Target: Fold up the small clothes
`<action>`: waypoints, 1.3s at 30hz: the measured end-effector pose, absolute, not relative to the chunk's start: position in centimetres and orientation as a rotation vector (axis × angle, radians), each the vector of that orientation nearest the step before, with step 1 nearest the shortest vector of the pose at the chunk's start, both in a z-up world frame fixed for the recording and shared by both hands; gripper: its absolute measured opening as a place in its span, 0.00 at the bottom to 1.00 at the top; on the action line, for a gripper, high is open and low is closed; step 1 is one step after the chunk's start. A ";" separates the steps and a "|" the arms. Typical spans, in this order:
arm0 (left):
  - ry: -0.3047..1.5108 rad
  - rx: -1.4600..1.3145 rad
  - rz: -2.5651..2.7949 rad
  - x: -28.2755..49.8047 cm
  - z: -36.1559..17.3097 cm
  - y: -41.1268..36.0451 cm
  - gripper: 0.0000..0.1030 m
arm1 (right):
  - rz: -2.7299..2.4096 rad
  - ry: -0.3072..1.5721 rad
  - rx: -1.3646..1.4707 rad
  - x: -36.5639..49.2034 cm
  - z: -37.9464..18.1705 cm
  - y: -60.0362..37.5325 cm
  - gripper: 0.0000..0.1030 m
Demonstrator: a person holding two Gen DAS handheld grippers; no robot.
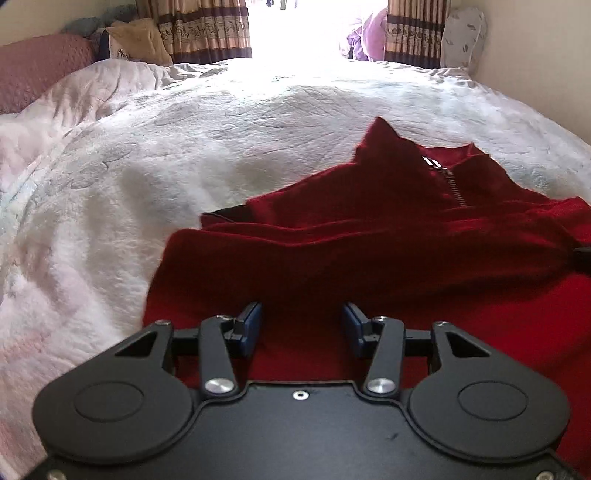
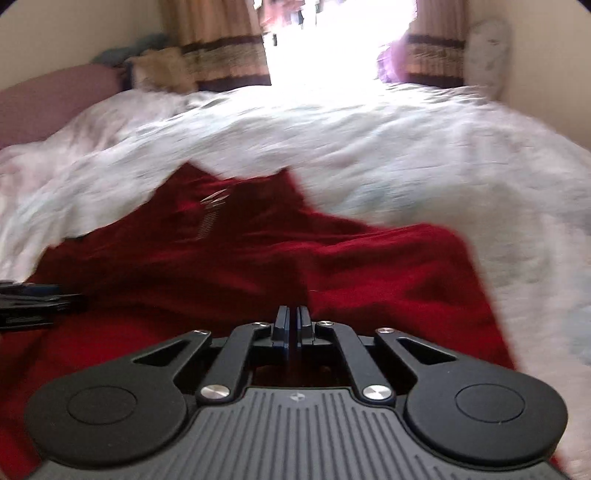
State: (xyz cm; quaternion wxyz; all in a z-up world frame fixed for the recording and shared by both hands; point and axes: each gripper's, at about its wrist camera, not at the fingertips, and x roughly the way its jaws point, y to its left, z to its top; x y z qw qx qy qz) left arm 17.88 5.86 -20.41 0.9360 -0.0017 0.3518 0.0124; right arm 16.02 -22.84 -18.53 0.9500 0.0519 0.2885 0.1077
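A dark red zip-neck top (image 1: 369, 258) lies on the white bedspread (image 1: 184, 147), collar and metal zip (image 1: 452, 182) pointing away from me. My left gripper (image 1: 301, 314) hovers open just over the top's near part, blue pads (image 1: 251, 325) apart with only cloth beneath them. In the blurred right wrist view the right gripper (image 2: 292, 317) is shut, and a raised fold of the red top (image 2: 369, 266) runs right up to its tips. The left gripper's fingers (image 2: 37, 299) show at that view's left edge; the right gripper's tip (image 1: 583, 256) shows at the left view's right edge.
The bedspread (image 2: 406, 166) stretches wide around the top on the left and far sides. A pink pillow (image 1: 40, 66) and cushions (image 1: 136, 40) sit at the far left. Curtains (image 1: 207, 29) frame a bright window, and a wall (image 1: 535, 74) borders the right.
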 end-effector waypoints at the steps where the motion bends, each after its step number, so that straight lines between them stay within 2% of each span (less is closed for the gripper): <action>1: 0.721 -0.004 0.027 17.9 -20.4 6.2 0.47 | 0.217 0.593 0.147 16.1 -18.6 -23.8 0.00; 5: 0.703 0.062 0.117 17.3 -20.1 6.4 0.48 | 0.128 0.584 0.167 16.0 -18.4 -25.1 0.00; 10: 0.683 -0.037 0.135 16.6 -20.1 9.3 0.48 | -0.041 0.572 0.153 15.4 -18.8 -27.8 0.00; 11: 0.677 -0.042 0.150 16.6 -19.8 9.4 0.46 | -0.081 0.577 0.163 15.3 -18.8 -28.4 0.15; 12: 0.667 -0.029 0.181 16.5 -19.5 9.2 0.46 | -0.137 0.592 0.206 15.2 -18.4 -29.3 0.38; 13: 0.655 -0.014 0.218 16.2 -19.0 8.8 0.46 | -0.162 0.597 0.294 15.0 -17.9 -30.5 0.41; 15: 0.603 0.016 0.272 16.3 -18.0 7.9 0.47 | -0.100 0.524 0.523 14.0 -16.7 -32.9 0.41; 16: 0.579 0.008 0.275 16.5 -17.5 7.7 0.47 | -0.066 0.489 0.546 14.1 -16.0 -32.8 0.41; 19: 0.555 -0.067 0.223 17.5 -16.5 6.5 0.48 | -0.005 0.428 0.408 15.5 -14.5 -29.7 0.46; 21: 0.572 -0.105 0.171 18.6 -16.4 5.1 0.48 | 0.076 0.406 0.375 16.6 -14.4 -27.0 0.54; 28: 0.619 -0.033 0.074 21.5 -18.5 0.7 0.48 | 0.290 0.489 0.160 20.7 -15.7 -18.2 0.56; 32: 0.623 -0.014 0.090 22.3 -19.9 1.3 0.52 | 0.264 0.597 0.105 21.7 -18.1 -17.1 0.56; 36: 0.628 -0.007 0.137 22.7 -20.1 3.8 0.53 | 0.269 0.613 0.199 21.9 -18.6 -18.9 0.56; 39: 0.638 0.030 0.191 22.5 -20.2 5.9 0.53 | 0.233 0.623 0.113 21.8 -18.1 -18.7 0.56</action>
